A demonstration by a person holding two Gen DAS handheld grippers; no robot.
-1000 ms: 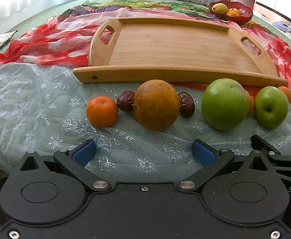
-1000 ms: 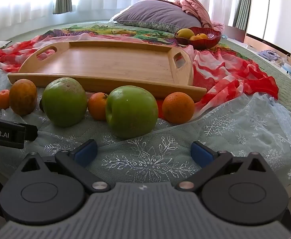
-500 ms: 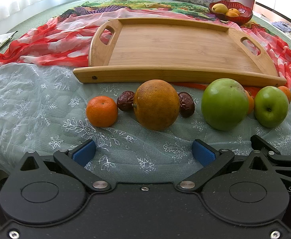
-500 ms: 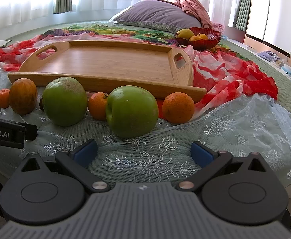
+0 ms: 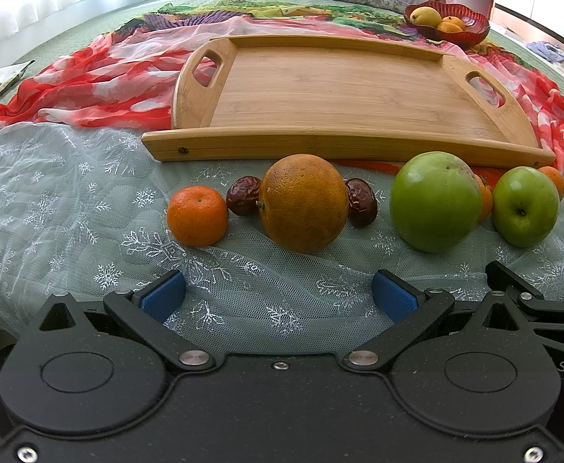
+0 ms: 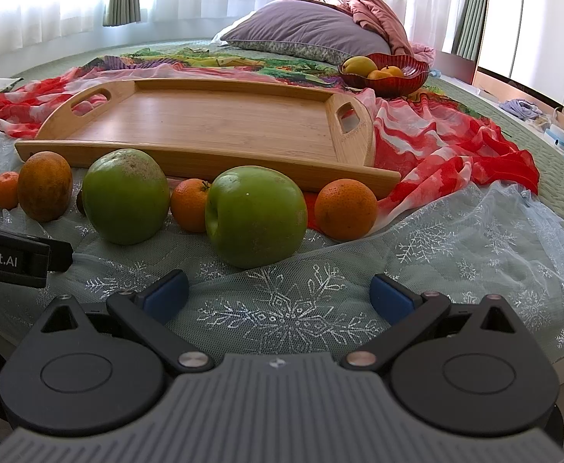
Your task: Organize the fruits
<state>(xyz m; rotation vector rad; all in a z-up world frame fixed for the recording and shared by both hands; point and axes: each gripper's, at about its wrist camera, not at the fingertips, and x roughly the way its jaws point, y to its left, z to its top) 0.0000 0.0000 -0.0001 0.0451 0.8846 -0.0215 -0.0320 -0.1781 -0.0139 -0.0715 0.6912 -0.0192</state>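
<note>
Your fruit sits in a loose row across the middle of both views, on the snowflake lace laid over the bed, just in front of the wooden tray (image 5: 340,88). In the left wrist view, from left to right: a small mandarin (image 5: 197,215), a red date (image 5: 244,195), a large orange (image 5: 303,203), a second date (image 5: 361,201), a big green apple (image 5: 435,201) and a smaller green apple (image 5: 525,206). The right wrist view adds a mandarin (image 6: 189,204) tucked between the two apples and another mandarin (image 6: 345,208) right of centre. The tray holds nothing, so by my reading no fruit has been sorted yet and every piece is left. Your left tongs (image 5: 280,299) and right tongs (image 6: 280,297) are both spread wide, gripping nothing, low in frame, short of the row. A red bowl (image 6: 394,77) of fruit stands upper right.
</note>
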